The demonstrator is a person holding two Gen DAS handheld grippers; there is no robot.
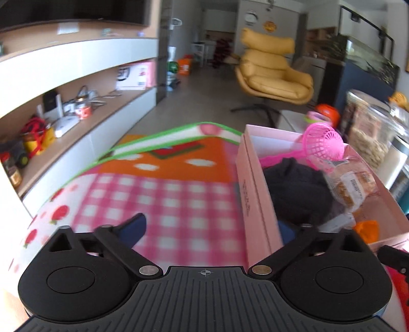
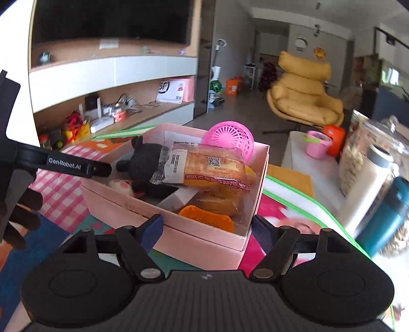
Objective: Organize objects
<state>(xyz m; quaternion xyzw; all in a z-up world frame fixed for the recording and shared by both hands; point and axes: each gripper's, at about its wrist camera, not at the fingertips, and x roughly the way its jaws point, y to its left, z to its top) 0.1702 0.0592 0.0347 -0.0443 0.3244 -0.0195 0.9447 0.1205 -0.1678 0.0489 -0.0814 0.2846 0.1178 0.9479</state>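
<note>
A soft play mat (image 1: pixel 163 194) with pink and white squares, an orange patch and a green edge covers the floor. On it sits a pink cardboard box (image 2: pixel 204 236) with its top off. Inside the box are a black woolly toy (image 2: pixel 145 161), a pink plastic basket ball (image 2: pixel 231 141), clear bags of yellow cakes (image 2: pixel 204 166) and an orange thing (image 2: pixel 207 217).

The left gripper (image 1: pixel 212 227) is spread wide with nothing in it. One finger is over the mat and the other is inside the box, so the box wall stands between them. The right gripper (image 2: pixel 209 231) is also apart and holds nothing. Its blue fingertips (image 2: pixel 150 229) sit on either side of the near corner of the box, and I cannot tell if they touch it.

The room has a long wooden shelf (image 2: pixel 153 112) with toys and wires, a big dark screen (image 2: pixel 112 18) above it, a grey floor and a yellow padded chair (image 2: pixel 304 99). A pink cup (image 2: pixel 317 144) stands on a white table (image 2: pixel 306 163).
</note>
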